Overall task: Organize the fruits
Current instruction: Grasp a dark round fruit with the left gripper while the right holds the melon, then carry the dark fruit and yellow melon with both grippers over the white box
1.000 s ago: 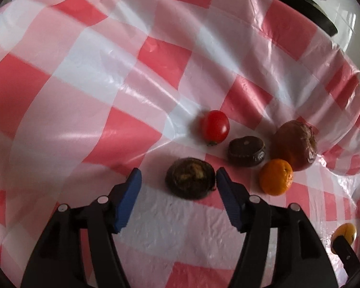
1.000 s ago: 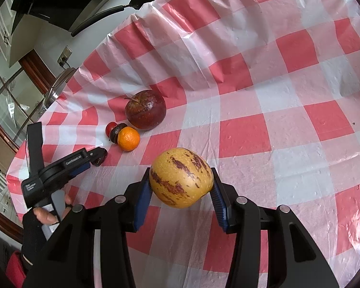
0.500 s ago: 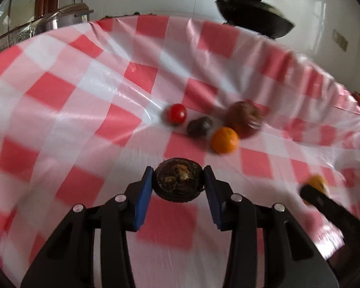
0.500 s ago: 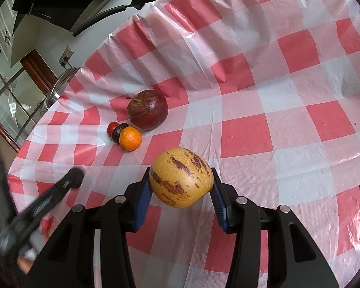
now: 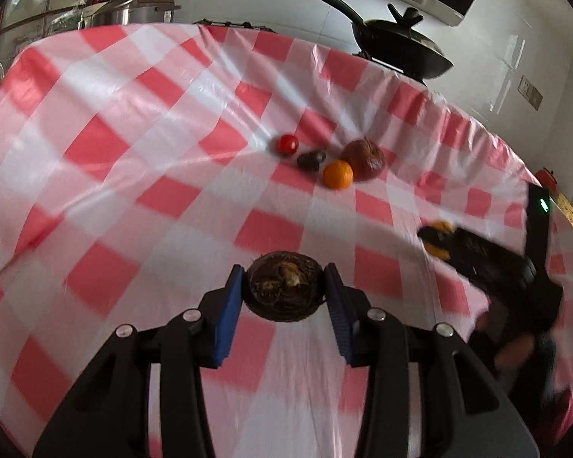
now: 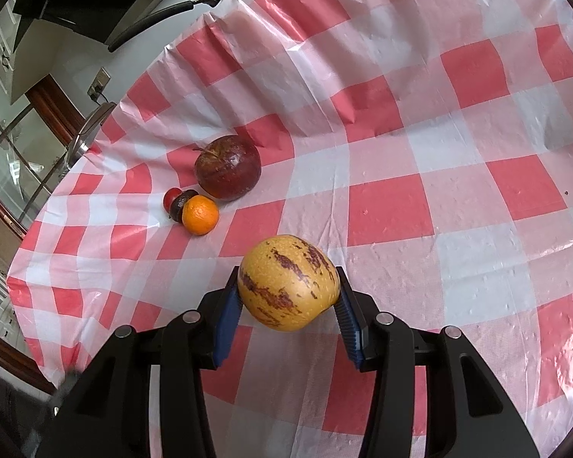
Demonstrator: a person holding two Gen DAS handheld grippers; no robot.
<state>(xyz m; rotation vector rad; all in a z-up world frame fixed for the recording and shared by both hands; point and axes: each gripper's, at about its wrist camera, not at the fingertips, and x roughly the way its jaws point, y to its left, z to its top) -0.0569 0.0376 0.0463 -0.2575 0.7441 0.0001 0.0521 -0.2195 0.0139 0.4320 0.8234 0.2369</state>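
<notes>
My left gripper [image 5: 284, 288] is shut on a dark, wrinkled round fruit [image 5: 284, 286], held above the red-and-white checked cloth [image 5: 141, 145]. Farther off on the cloth sit a small red tomato [image 5: 287, 144], a dark fruit [image 5: 311, 159], an orange [image 5: 337, 174] and a dark red apple [image 5: 365, 158]. My right gripper [image 6: 288, 292] is shut on a yellow fruit with brown streaks [image 6: 288, 286]. The right wrist view shows the same group: apple [image 6: 227, 166], orange [image 6: 200, 214], dark fruit [image 6: 179, 202], tomato [image 6: 170, 196]. The right gripper [image 5: 435, 238] appears blurred at the right of the left wrist view.
A black pan with a lid [image 5: 401, 44] and a steel pot [image 5: 133, 9] stand beyond the table's far edge. A person's hand [image 5: 515, 347] holds the right gripper's handle. The cloth hangs over the table edge [image 6: 38, 305] at the left of the right wrist view.
My left gripper closed on the dark wrinkled fruit, lifted it and drew back from the fruit group, which now looks smaller and farther. It left the right wrist view. The right gripper stayed still.
</notes>
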